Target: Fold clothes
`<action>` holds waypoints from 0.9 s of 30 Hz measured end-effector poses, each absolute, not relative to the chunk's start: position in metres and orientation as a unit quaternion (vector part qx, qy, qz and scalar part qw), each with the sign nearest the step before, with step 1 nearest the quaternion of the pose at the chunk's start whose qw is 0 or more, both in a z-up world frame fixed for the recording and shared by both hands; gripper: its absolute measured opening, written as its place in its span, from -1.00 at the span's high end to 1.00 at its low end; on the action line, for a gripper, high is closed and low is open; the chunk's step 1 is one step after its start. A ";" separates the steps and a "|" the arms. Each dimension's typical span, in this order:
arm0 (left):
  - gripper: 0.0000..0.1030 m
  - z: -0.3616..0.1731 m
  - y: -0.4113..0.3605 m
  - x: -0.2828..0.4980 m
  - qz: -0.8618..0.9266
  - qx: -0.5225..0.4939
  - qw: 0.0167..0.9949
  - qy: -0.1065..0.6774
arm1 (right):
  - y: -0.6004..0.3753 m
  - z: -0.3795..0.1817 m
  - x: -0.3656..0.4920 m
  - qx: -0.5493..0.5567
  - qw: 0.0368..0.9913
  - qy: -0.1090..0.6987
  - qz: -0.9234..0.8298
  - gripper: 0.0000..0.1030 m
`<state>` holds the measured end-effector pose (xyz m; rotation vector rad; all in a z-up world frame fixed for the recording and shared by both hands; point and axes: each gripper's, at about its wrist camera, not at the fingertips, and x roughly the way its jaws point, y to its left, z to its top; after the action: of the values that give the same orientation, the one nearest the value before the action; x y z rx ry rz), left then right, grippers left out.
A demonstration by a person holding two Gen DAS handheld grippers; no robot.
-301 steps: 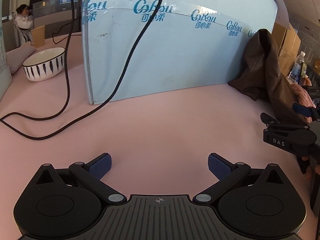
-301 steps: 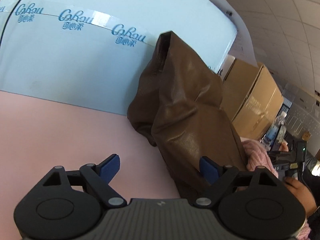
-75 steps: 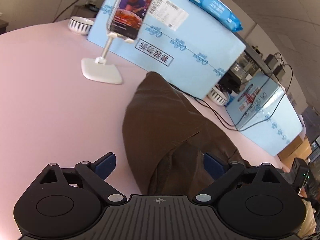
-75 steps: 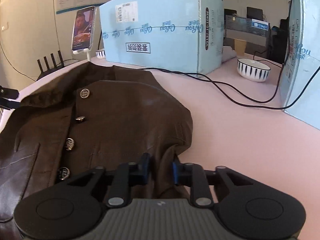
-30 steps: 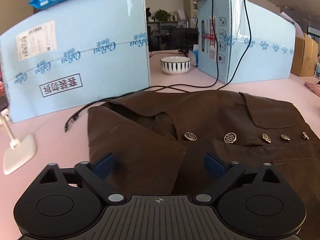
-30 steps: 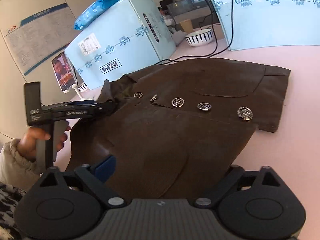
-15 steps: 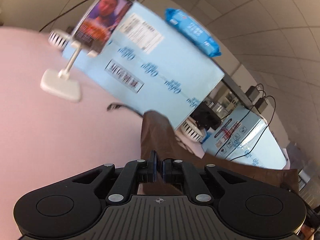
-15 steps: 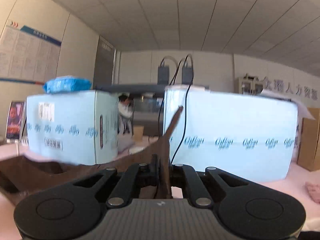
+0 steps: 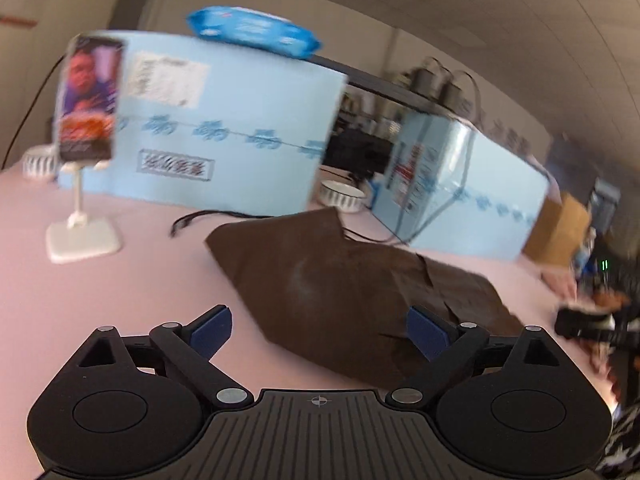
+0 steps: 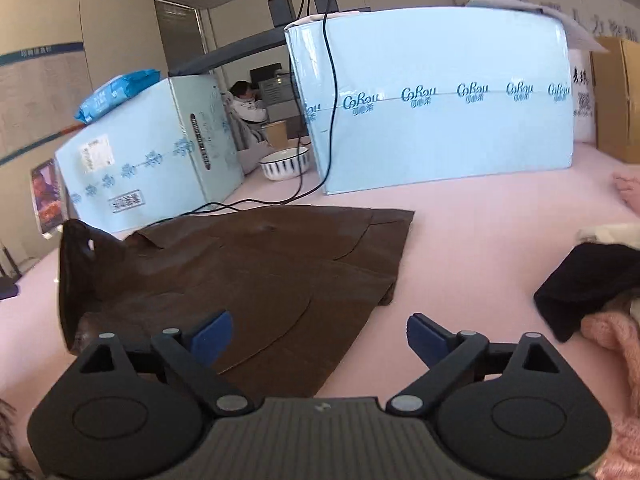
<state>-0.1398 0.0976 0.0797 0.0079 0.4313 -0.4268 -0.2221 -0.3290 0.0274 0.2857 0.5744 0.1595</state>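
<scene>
left tool (image 9: 318, 330) just opened wide, empty, right tool (image 10: 319, 332) likewise

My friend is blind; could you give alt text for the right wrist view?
A brown leather jacket lies flat on a pink table, the open right gripper above its near edge. Pale blue cardboard boxes stand behind.

One jacket (image 10: 256, 264), two boxes (image 10: 436, 108)
</scene>
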 end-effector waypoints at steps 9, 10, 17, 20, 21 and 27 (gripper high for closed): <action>-0.95 0.065 0.015 -0.049 -0.091 0.199 0.947 0.234 | -0.321 -0.003 -0.221 0.194 0.932 0.294 0.090 -0.92; -0.95 0.065 0.013 -0.040 -0.098 0.178 0.947 0.247 | -0.317 -0.005 -0.216 0.194 0.934 0.288 0.090 -0.90; 0.24 0.036 0.033 -0.001 -0.045 0.190 0.946 0.260 | -0.306 -0.014 -0.188 0.208 0.925 0.282 0.146 0.57; 0.72 0.048 0.071 0.003 -0.093 0.045 0.955 0.278 | -0.303 -0.002 -0.172 0.192 0.932 0.264 0.155 0.76; 0.74 0.054 0.081 0.002 -0.101 0.009 0.957 0.271 | -0.301 0.012 -0.163 0.177 0.941 0.244 0.153 0.82; 0.74 0.097 0.126 -0.063 -0.116 -0.118 0.974 0.154 | -0.304 0.099 -0.161 0.159 0.963 0.110 0.188 0.89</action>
<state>-0.0632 0.1260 0.0974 -0.2382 0.3097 -0.2346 -0.1611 -0.3039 0.0990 0.3227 0.2232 0.3814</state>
